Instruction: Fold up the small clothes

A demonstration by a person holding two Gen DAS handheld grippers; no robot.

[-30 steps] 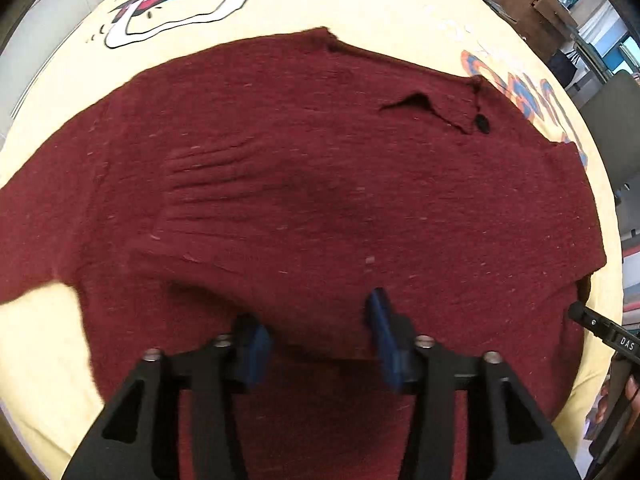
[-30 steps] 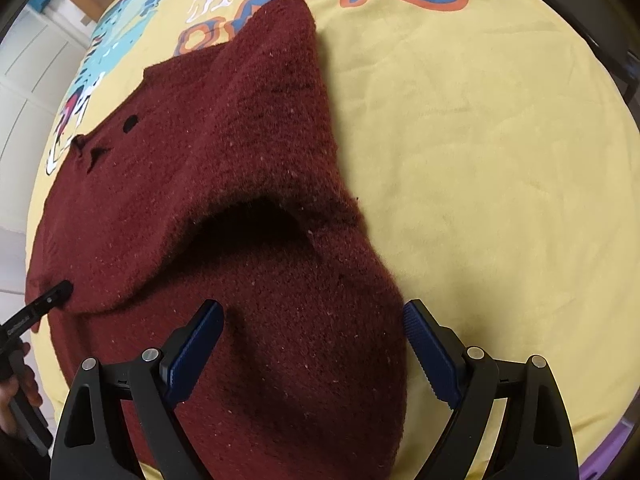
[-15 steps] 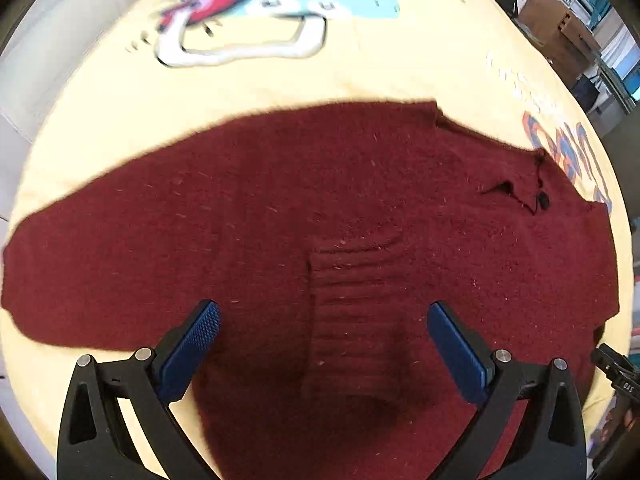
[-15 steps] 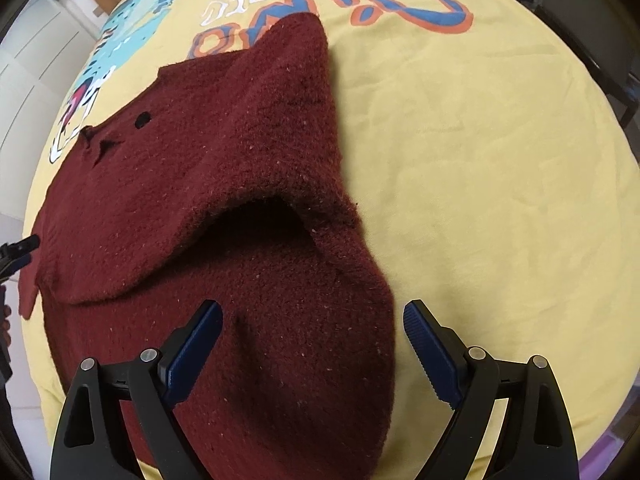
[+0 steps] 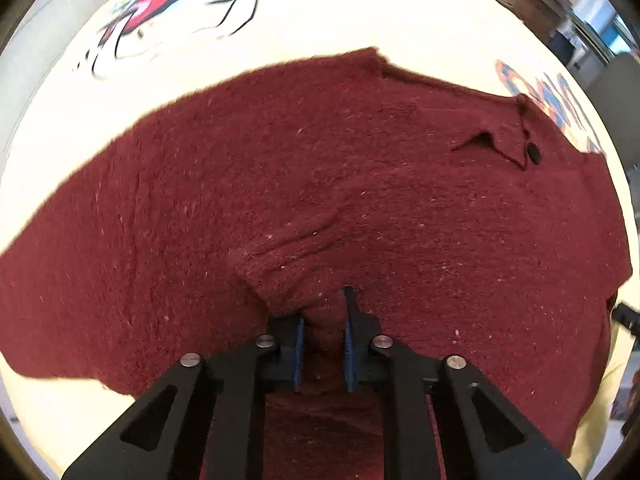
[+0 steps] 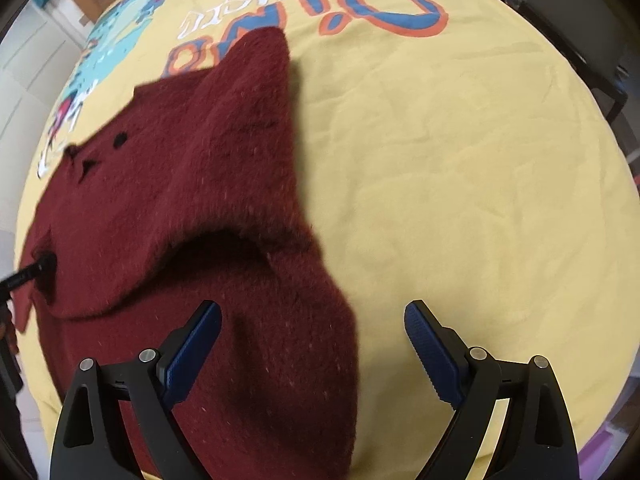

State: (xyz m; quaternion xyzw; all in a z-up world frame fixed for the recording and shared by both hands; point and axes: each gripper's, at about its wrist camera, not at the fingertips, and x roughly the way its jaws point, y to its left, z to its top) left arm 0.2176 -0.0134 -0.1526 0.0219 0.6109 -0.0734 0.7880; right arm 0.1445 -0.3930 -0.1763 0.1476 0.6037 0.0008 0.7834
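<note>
Left gripper (image 5: 323,320): fingers narrow, pinching a bunched fold of the maroon sweater (image 5: 360,184), right at the ribbed cuff (image 5: 288,256) that lies folded onto the body. Knit is wedged between the blue pads (image 5: 349,340).

Right gripper (image 6: 312,344): fingers wide, nothing between them but air. Left pad sits over the sweater's lower part, right pad over bare yellow cloth (image 6: 460,184). Can't tell whether either pad touches the fabric.

The sweater lies spread on the bench, which is covered by the yellow cloth with a cartoon print and "Dino" lettering (image 6: 360,12). In the left wrist view it fills most of the frame, collar and black button (image 5: 533,154) at upper right. In the right wrist view one sleeve (image 6: 256,92) is folded in toward the body, leaving a raised arch of fabric with a dark hollow (image 6: 216,252) under it. The tip of the left gripper shows at the sweater's left edge there (image 6: 36,270).

Left view is slightly motion-blurred.
</note>
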